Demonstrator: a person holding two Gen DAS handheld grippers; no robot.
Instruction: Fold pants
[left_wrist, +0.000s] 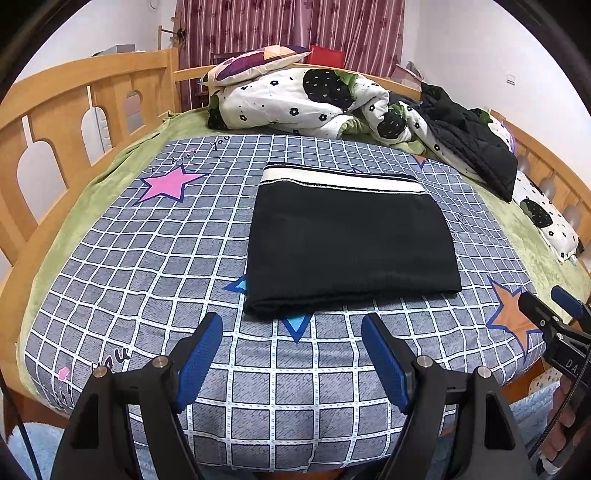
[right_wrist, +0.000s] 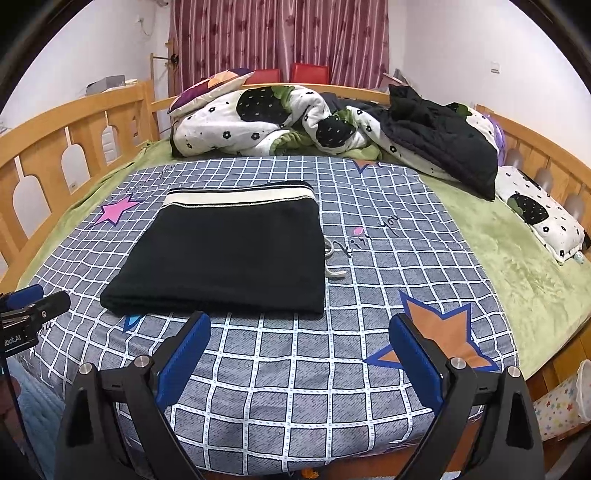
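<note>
— What lies ahead of the tongs? A grey checked sheet (left_wrist: 155, 258) printed with stars, spread over a green blanket (right_wrist: 517, 258).
— And beyond? A crumpled flowered quilt (left_wrist: 280, 103), a patterned pillow (left_wrist: 255, 62) on top, a black jacket (right_wrist: 439, 144) to the right, wooden bed rails (left_wrist: 74, 96), maroon curtains (right_wrist: 280, 37) behind.

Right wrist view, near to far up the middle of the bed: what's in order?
Right tool → folded black pants → crumpled floral quilt → red chairs → maroon curtain.
</note>
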